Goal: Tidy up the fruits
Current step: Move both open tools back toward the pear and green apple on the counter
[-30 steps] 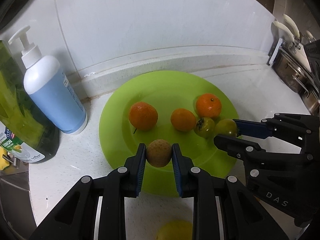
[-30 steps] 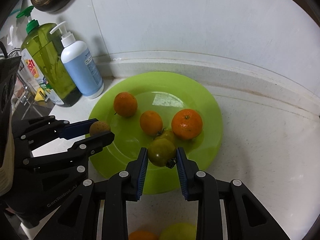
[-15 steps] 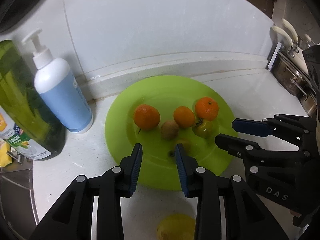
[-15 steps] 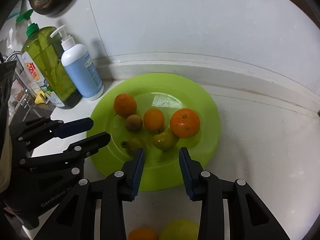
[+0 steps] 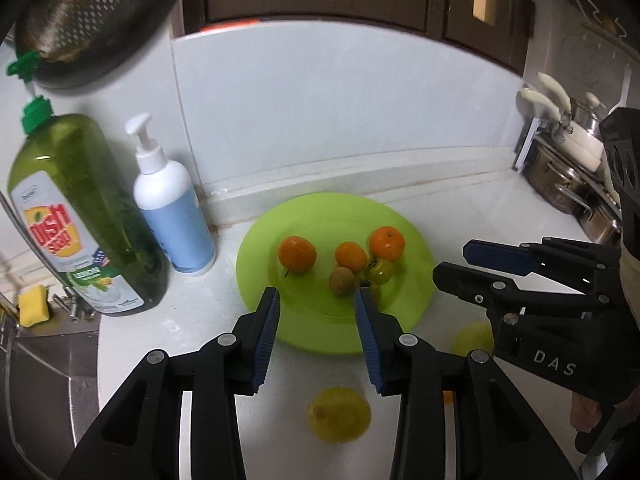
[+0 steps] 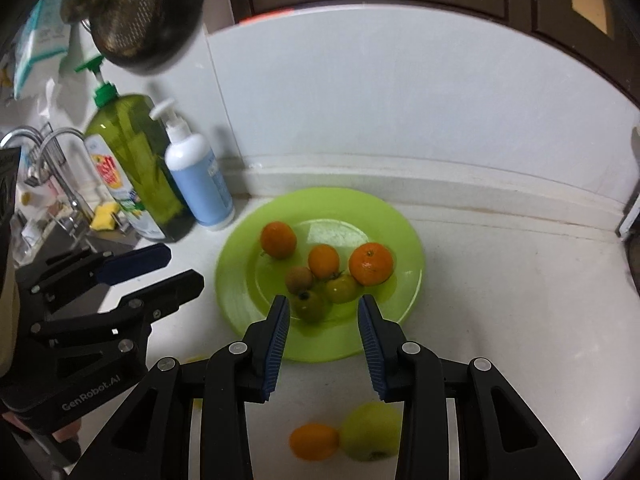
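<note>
A lime-green plate (image 5: 320, 332) (image 6: 320, 342) holds three oranges (image 5: 297, 254) (image 6: 371, 263), a brown fruit (image 5: 342, 281) (image 6: 298, 279) and two green tomatoes (image 6: 310, 305) (image 6: 341, 288). My left gripper (image 5: 318, 304) hangs above the plate's near rim; its jaws are opening and nothing is between them. It also shows at the left of the right wrist view as the left gripper (image 6: 182, 268). My right gripper (image 6: 323, 310) (image 5: 456, 260) stands open above the near rim too, holding nothing. On the counter below lie a yellow fruit (image 5: 339, 414), an orange (image 6: 314, 441) and a green apple (image 6: 370, 430).
A green dish-soap bottle (image 5: 80, 216) and a blue pump bottle (image 5: 172, 216) stand left of the plate. A sink (image 5: 52, 380) with a yellow sponge (image 5: 34, 304) lies at the far left. Steel pots (image 5: 568, 176) sit at the right. A metal colander (image 5: 92, 12) hangs above.
The left gripper let go of the brown fruit and the right one let go of a green tomato, both onto the plate. Both grippers opened and drew back and up.
</note>
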The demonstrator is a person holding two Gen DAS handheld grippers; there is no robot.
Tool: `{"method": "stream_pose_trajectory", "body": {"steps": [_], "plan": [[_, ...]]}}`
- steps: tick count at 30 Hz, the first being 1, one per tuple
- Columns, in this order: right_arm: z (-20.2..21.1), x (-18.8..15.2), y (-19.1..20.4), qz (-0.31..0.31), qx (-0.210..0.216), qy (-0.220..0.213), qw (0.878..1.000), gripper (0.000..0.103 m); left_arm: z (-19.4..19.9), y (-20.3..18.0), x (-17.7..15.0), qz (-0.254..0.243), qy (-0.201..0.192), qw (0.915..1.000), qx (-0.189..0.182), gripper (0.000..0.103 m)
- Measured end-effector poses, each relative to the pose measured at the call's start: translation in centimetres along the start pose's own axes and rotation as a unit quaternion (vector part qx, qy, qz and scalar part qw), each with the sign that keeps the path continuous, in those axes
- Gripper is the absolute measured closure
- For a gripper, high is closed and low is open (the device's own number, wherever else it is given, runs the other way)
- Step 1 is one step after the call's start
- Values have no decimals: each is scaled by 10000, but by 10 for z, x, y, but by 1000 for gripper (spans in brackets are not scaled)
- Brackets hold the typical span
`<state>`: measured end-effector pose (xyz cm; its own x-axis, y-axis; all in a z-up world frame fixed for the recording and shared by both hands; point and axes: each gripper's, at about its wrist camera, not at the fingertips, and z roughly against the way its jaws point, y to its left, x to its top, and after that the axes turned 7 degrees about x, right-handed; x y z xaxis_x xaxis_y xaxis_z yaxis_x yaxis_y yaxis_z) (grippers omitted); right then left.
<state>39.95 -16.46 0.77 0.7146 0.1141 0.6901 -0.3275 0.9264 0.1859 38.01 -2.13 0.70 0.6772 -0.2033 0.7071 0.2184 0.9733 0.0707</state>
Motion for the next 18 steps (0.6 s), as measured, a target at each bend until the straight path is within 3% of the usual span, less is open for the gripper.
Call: {"method": "stream_pose_trajectory", "body": {"steps": [9,18], "plan": [[35,-11,19,89,-68,-326,9994,66,40,5,-16,10,-287,9996,50,59],[57,-41,28,28,-154,-429,9990,66,63,3,-43,105,-260,9994,199,55]]}}
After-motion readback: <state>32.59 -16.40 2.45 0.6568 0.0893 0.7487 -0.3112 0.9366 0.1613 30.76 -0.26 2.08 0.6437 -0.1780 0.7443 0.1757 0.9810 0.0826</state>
